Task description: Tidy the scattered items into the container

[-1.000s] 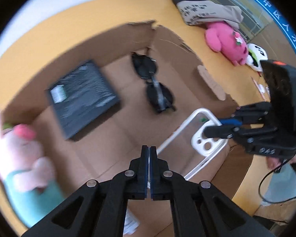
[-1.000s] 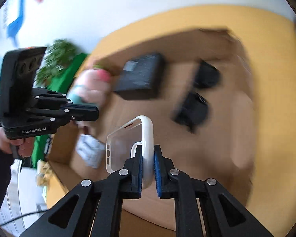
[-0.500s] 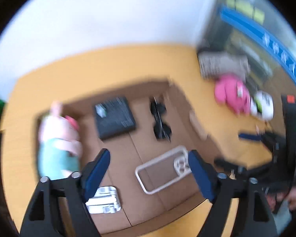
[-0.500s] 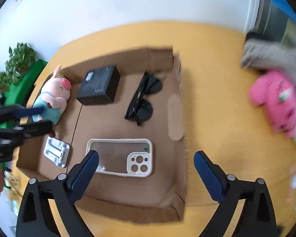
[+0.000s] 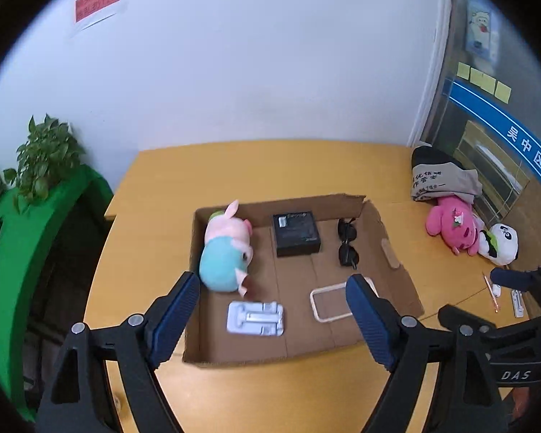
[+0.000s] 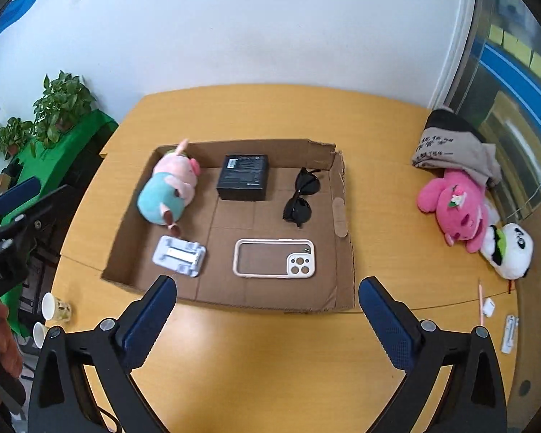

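A shallow cardboard box (image 6: 344, 281) (image 5: 396, 252) sits on the yellow table. Inside it lie a pig plush (image 6: 167, 189) (image 5: 225, 249), a black box (image 6: 243, 176) (image 5: 296, 233), sunglasses (image 6: 301, 198) (image 5: 347, 243), a silver phone stand (image 6: 179, 255) (image 5: 255, 317) and a white phone case (image 6: 275, 258) (image 5: 330, 301). My left gripper (image 5: 272, 319) is open and empty, above the box's near edge. My right gripper (image 6: 267, 319) is open and empty, above the table just in front of the box.
A pink plush (image 6: 458, 205), a panda plush (image 6: 512, 252) and a folded cloth bag (image 6: 451, 148) lie at the table's right. A pencil (image 6: 480, 299) and small white items are near the right edge. Paper cups (image 6: 56, 306) stand at the left; plants (image 6: 65, 104) are beyond.
My right gripper opened and let go of the phone case, which now lies flat in the box. My left gripper opened too. Both grippers pulled up and back from the box.
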